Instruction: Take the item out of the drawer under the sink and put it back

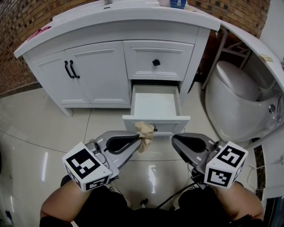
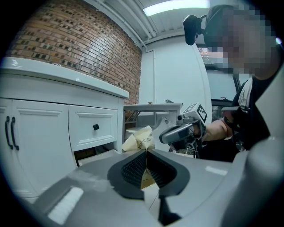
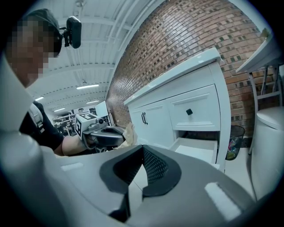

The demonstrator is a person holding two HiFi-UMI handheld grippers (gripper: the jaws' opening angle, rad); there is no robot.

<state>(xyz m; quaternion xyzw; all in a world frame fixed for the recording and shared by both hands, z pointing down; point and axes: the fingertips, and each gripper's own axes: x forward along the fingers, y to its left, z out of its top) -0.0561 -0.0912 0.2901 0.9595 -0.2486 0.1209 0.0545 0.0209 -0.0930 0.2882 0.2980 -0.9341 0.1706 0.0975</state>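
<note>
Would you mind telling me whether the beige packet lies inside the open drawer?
No, the left tongs hold the beige packet outside the open drawer.

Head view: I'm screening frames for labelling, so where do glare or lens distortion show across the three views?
Head view: lights glare off the glossy floor tiles, the vanity top bows; left gripper view: ceiling lamp blown out, corners black, packet sharp; right gripper view: brick wall curves, corners black.
</note>
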